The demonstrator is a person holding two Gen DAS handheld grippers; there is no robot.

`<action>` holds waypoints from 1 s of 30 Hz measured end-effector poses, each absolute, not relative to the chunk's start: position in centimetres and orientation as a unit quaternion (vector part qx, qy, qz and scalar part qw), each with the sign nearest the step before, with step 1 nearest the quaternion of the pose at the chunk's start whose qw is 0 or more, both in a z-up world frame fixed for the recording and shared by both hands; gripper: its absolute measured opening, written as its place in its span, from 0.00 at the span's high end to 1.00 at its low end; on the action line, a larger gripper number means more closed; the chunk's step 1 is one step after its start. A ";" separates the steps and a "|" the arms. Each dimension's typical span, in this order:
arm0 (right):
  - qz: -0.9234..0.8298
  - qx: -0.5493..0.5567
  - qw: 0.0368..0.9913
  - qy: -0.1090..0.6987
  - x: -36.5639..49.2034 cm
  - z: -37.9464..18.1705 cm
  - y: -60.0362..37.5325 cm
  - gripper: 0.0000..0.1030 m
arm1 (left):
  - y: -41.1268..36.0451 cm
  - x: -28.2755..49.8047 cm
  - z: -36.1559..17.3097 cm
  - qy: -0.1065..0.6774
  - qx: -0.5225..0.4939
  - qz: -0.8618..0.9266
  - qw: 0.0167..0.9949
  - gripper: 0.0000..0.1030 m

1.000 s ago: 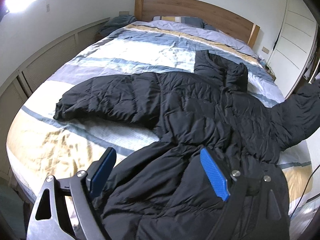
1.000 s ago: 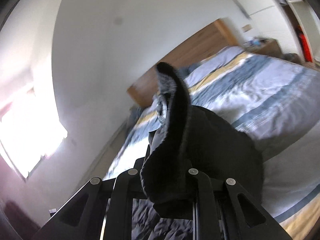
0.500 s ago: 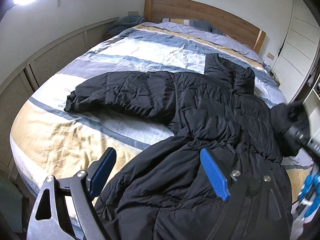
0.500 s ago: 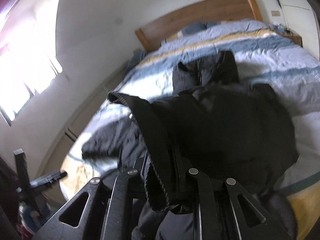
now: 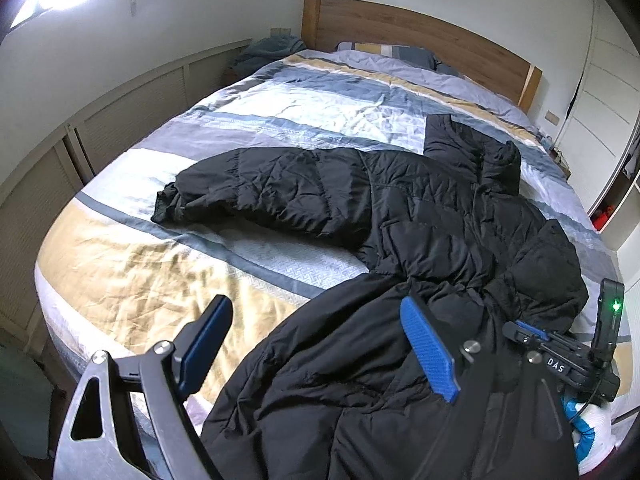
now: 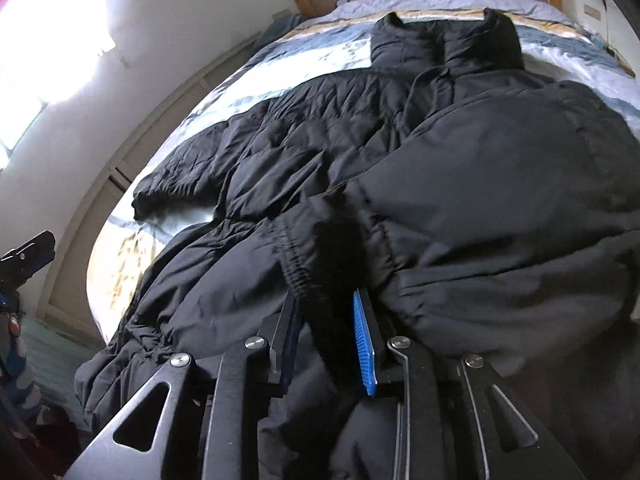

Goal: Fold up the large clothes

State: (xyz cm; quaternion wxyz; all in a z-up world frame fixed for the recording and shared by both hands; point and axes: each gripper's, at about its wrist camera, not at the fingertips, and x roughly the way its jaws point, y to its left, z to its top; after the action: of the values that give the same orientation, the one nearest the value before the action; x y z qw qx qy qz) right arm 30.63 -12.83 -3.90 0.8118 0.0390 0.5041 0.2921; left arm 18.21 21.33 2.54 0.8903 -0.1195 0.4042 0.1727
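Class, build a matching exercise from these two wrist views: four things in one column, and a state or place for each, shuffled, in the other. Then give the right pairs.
Things
1. left gripper
2. right gripper
3. jacket's outstretched sleeve
4. headboard

States or places
A. lies flat on the striped bedspread, pointing toward the window side
B. stands at the far end of the bed
C. fingers wide apart, holding nothing
D. fingers around the cuff of the folded-over sleeve

Pairs: 1-C, 2-D, 3-A, 4-B
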 end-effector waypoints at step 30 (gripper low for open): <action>0.179 0.062 0.892 0.412 43.3 1.1 -32.7 0.50 | -1.9 38.3 -1.1 0.442 -0.076 0.039 0.893 0.17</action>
State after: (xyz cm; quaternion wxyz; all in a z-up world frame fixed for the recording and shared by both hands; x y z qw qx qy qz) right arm 43.30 -32.72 1.15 0.8916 0.0617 0.4116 0.1786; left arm 38.34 -1.89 -1.12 0.8927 -0.0763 0.4425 0.0388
